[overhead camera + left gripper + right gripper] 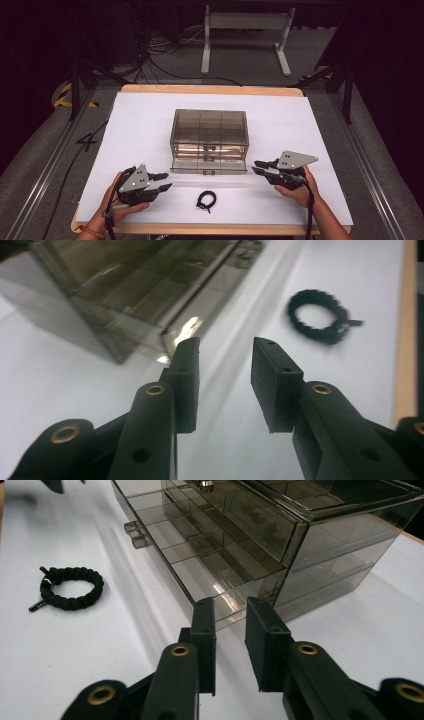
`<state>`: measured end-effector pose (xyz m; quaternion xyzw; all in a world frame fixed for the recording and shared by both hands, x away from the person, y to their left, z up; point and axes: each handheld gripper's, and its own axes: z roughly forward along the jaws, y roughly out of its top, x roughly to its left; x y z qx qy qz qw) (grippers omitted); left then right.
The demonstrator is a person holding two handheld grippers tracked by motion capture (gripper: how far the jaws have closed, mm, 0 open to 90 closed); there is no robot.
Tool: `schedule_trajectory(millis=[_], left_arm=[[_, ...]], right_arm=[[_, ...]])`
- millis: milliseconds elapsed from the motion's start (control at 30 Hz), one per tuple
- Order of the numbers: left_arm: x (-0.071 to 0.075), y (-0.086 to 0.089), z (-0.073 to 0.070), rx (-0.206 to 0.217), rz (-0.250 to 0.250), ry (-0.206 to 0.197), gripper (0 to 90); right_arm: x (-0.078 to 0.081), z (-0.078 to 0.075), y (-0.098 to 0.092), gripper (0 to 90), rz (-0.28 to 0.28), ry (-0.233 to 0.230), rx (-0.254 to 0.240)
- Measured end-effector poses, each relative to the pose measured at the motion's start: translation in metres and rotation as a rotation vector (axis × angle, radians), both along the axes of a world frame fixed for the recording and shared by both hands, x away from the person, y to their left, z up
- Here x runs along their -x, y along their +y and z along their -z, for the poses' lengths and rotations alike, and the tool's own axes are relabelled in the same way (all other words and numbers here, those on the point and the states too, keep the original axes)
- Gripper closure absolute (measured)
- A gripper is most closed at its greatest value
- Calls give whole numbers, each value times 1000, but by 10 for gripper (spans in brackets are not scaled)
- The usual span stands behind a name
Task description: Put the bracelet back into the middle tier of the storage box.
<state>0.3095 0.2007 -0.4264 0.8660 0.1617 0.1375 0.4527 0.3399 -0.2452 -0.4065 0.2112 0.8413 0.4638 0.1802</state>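
Observation:
A smoky clear plastic drawer box (210, 135) stands mid-table, its bottom drawer (209, 167) pulled out a little toward me. A black braided bracelet (206, 200) lies on the white sheet in front of it. My left gripper (162, 182) rests near the box's front left corner, pointing right, open and empty. In the left gripper view its jaws (225, 347) frame bare sheet, with the box (125, 290) upper left and the bracelet (318, 316) upper right. My right gripper (257, 167) sits at the box's front right corner, pointing left, open. Its jaws (230, 605) face the drawer corner (240, 545); the bracelet (70, 588) lies left.
A white sheet (140, 130) covers the wooden table (210, 90), whose front edge (210, 229) runs just below the bracelet. Beyond the table stand a white desk frame (245, 40) and black cables (155, 55) on the grey floor.

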Motion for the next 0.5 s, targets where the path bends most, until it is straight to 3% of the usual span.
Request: schedule_trajectory(millis=[233, 433, 500], left_arm=[[12, -19, 1, 15, 51, 22, 597], [24, -48, 1, 2, 160, 31, 603], [25, -52, 1, -2, 175, 37, 600]], right_arm=[[4, -5, -1, 679, 37, -7, -4], [11, -3, -11, 632, 65, 4, -15], [11, -2, -12, 627, 70, 5, -10]])
